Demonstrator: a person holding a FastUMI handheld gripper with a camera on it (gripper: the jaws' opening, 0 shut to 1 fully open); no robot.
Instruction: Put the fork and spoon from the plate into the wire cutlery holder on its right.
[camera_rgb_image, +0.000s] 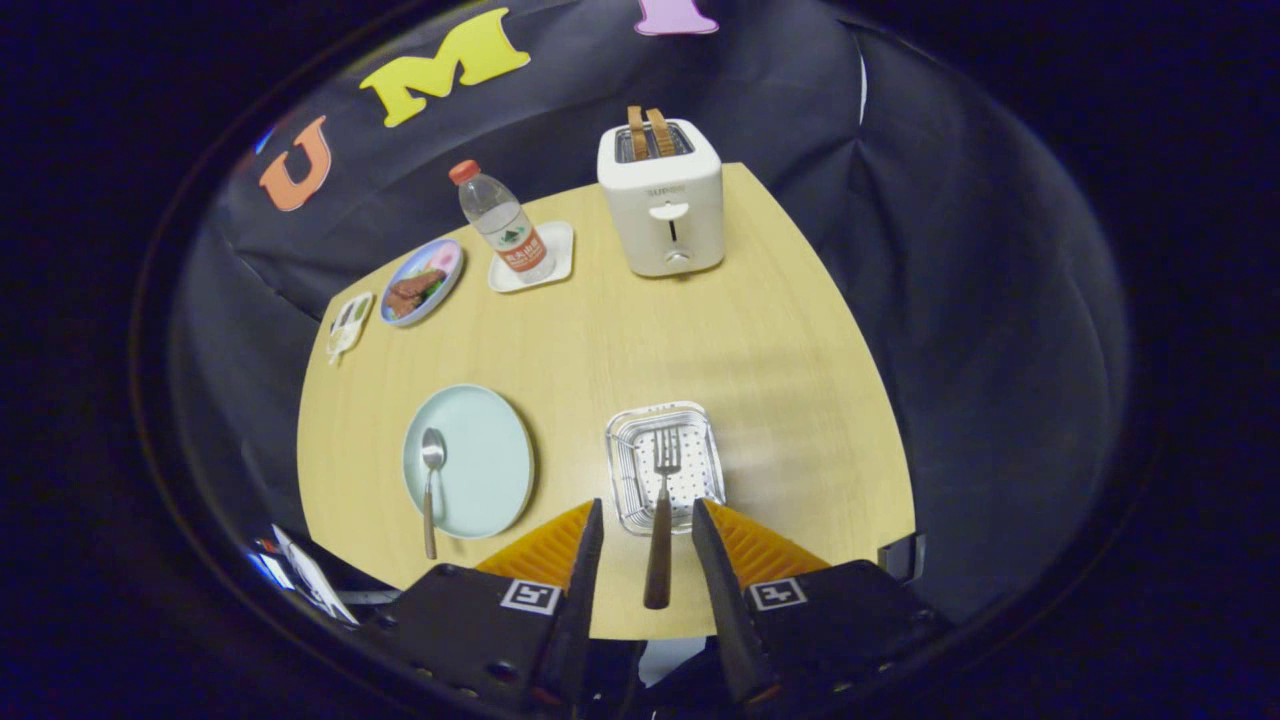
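gripper view: tool (648, 530) spread; wood-handled fork (661, 510) rests in wire holder (630, 470), handle overhanging rim.

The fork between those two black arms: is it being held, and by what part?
Nothing is held. The gripper stands with jaws open, a gap on either side of the fork handle; the fork tines lie in the wire holder.

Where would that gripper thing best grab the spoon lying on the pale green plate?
Probably by the brown handle of the spoon, where it overhangs the rim of the plate on the near side. That end is free to pinch across, coming from above. The hand-held gripper now stands open around the fork.
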